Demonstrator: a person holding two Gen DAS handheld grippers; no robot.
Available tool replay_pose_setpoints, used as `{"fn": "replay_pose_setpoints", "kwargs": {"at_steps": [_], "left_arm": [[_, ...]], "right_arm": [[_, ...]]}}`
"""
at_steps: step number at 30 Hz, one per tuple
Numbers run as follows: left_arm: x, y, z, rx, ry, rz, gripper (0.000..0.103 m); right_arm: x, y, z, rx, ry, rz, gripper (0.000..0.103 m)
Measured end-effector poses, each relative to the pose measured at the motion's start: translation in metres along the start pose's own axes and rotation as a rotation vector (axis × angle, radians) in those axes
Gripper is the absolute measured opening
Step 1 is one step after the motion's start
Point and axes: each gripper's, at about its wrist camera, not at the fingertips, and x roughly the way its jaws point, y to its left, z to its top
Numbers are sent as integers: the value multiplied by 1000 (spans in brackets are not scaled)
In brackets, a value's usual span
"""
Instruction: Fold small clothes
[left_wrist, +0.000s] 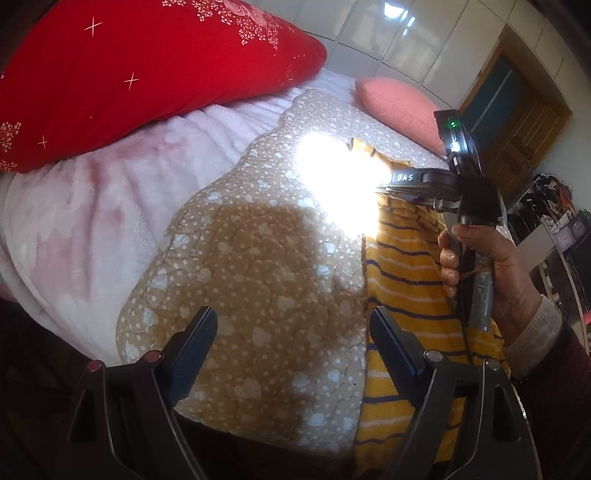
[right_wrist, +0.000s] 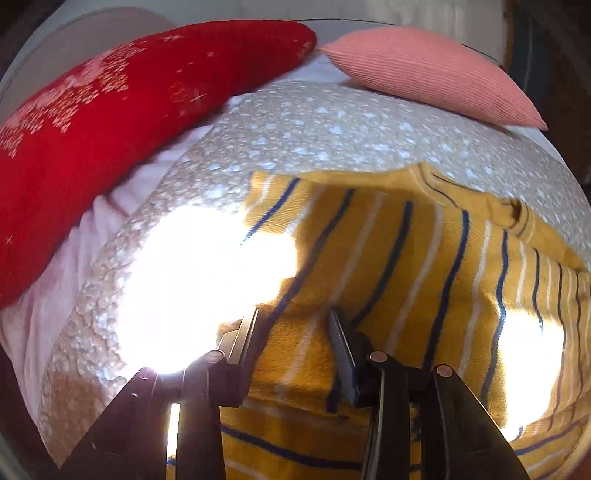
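A yellow garment with blue and white stripes (left_wrist: 406, 280) lies on a beige quilted pad with white dots (left_wrist: 258, 266) on the bed. It also fills the right wrist view (right_wrist: 399, 266). My left gripper (left_wrist: 295, 325) is open and empty above the pad, its right finger at the garment's left edge. My right gripper (right_wrist: 295, 321) is open, its fingers low over the garment with fabric showing between them. In the left wrist view the right gripper (left_wrist: 384, 184) reaches over the garment's far end in a patch of glaring sunlight, held by a hand (left_wrist: 491, 266).
A large red pillow (left_wrist: 129, 74) lies at the back left on a pink fleece blanket (left_wrist: 85, 221). A pink pillow (left_wrist: 399, 107) lies at the far edge. White wardrobe doors (left_wrist: 424, 40) and a wooden door (left_wrist: 517, 122) stand behind. Clutter stands at the right (left_wrist: 561, 221).
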Motion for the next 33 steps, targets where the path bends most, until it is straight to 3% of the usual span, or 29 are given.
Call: {"fn": "replay_pose_setpoints", "kwargs": {"at_steps": [1, 4, 7, 12, 15, 16, 18, 19, 20, 21, 23, 25, 28, 30, 33], "left_arm": [[1, 2, 0, -5, 3, 2, 84], [-4, 3, -2, -20, 4, -2, 84], [-13, -1, -3, 5, -19, 2, 84], [-10, -6, -6, 23, -6, 18, 84], [-1, -11, -10, 19, 16, -3, 84], [3, -14, -11, 24, 27, -4, 84], [11, -19, -13, 38, 51, -12, 84], [15, -22, -15, 44, 64, -19, 84], [19, -25, -16, 48, 76, -27, 84], [22, -27, -17, 51, 84, -42, 84], [29, -32, -20, 61, 99, -83, 86], [35, -37, -25, 72, 98, -90, 92], [35, -46, -32, 97, 104, -108, 92], [33, -50, -37, 86, 126, -193, 92], [34, -51, -50, 14, 174, -336, 92]], "right_arm": [[0, 7, -1, -7, 22, 51, 37], [-15, 21, -5, -100, -21, 56, 41], [-47, -8, -9, -21, -117, 62, 41], [-105, -122, -35, 217, -227, -81, 44], [-130, -219, -72, 480, -209, -184, 59], [-136, -249, -92, 577, -197, -185, 59], [-155, -289, -131, 708, -231, -24, 38], [-168, -297, -147, 744, -237, -5, 39], [-183, -298, -160, 752, -261, -12, 44], [-200, -295, -173, 746, -285, -42, 59], [-227, -285, -200, 718, -336, -24, 71], [-240, -276, -229, 707, -333, 24, 71], [-245, -259, -267, 694, -303, 66, 71], [-243, -250, -290, 693, -291, 108, 71], [-224, -232, -318, 732, -270, 268, 69]]}}
